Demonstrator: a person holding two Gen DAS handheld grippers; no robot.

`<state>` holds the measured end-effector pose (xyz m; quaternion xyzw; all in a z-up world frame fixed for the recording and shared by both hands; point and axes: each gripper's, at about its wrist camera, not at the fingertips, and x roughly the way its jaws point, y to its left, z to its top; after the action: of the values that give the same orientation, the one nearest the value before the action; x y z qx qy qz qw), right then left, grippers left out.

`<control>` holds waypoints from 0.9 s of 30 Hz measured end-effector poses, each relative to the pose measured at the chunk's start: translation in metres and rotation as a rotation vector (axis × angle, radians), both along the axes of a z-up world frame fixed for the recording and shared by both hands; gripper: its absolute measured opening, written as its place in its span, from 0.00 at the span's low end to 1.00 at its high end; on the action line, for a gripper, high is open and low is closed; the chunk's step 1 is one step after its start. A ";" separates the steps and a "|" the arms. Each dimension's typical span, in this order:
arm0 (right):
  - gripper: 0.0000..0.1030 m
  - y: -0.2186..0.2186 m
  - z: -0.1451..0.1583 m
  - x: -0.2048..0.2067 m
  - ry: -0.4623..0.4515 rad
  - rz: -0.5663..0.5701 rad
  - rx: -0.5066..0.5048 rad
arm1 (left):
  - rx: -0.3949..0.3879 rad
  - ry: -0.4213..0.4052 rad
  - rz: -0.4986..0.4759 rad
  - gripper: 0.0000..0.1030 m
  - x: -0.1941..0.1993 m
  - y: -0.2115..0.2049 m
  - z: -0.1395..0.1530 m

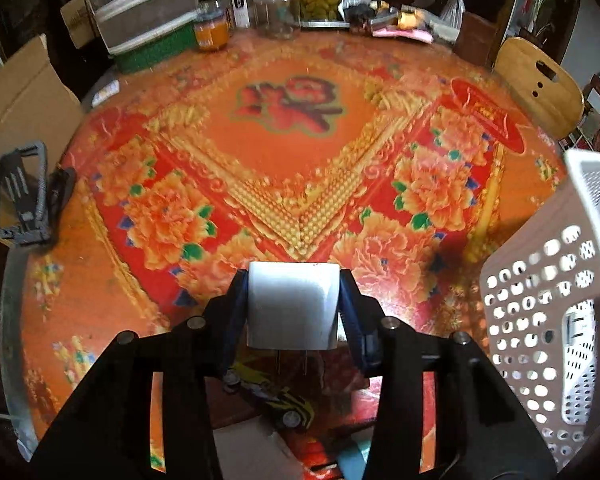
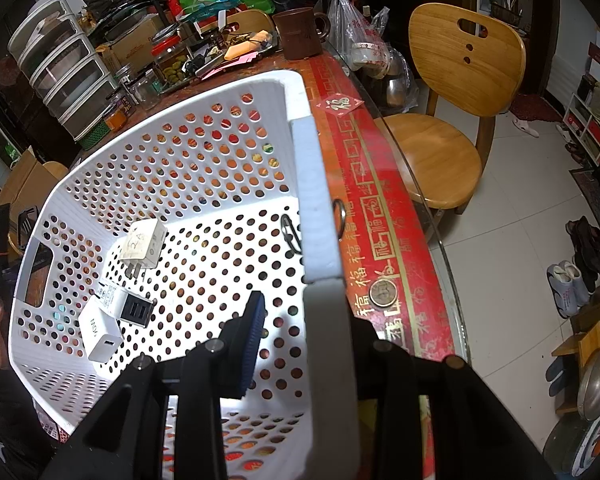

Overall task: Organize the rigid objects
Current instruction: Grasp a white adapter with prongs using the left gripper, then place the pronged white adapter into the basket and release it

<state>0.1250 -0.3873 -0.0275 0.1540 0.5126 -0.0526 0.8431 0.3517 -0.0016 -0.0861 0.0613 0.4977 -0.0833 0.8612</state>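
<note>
In the left wrist view, the left gripper [image 1: 294,308] sits low in the centre of the frame with its jaws clamped on a white charger [image 1: 292,308]. The blue pads press its two flanks and its two metal prongs hang down toward the camera. The charger is a plain, glossy white block with rounded edges, hard-sided and likely to slip if the squeeze loosens. Below it, at the bottom of the frame, lies a yellow-and-black toy car [image 1: 276,398] on the floral tablecloth [image 1: 284,184]. The white perforated basket [image 1: 548,300] stands at the right edge. The step in hand appears to be carrying the charger into that basket; doing it well probably means keeping the grip square on the flanks, lifting clear of the rim, and releasing low over a bare patch of the floor.

In the right wrist view, the right gripper [image 2: 296,344] is closed on the basket's near wall, one blue pad inside and the other finger outside, steadying it. Three white chargers [image 2: 140,246] [image 2: 122,302] [image 2: 100,332] already lie in the lower left of the basket floor; a wooden chair [image 2: 452,80] stands upper right.
</note>
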 end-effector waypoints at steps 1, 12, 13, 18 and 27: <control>0.32 0.000 0.000 0.000 0.000 0.000 0.001 | -0.004 -0.012 0.000 0.40 -0.002 0.001 0.006; 0.32 0.001 0.000 -0.001 -0.001 0.000 0.000 | -0.061 -0.205 -0.153 0.40 -0.072 -0.042 0.123; 0.32 0.001 0.000 -0.001 -0.002 0.000 0.001 | -0.063 -0.204 -0.176 0.40 -0.077 -0.051 0.129; 0.32 0.002 0.000 -0.001 -0.001 0.000 0.000 | -0.059 -0.174 -0.302 0.40 -0.100 -0.109 0.137; 0.32 0.001 0.000 -0.001 0.001 0.002 0.003 | 0.012 -0.068 -0.431 0.40 -0.118 -0.191 0.098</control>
<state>0.1241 -0.3867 -0.0278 0.1547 0.5130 -0.0513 0.8428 0.2341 -0.1928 0.0117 0.1740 0.4444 -0.2603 0.8393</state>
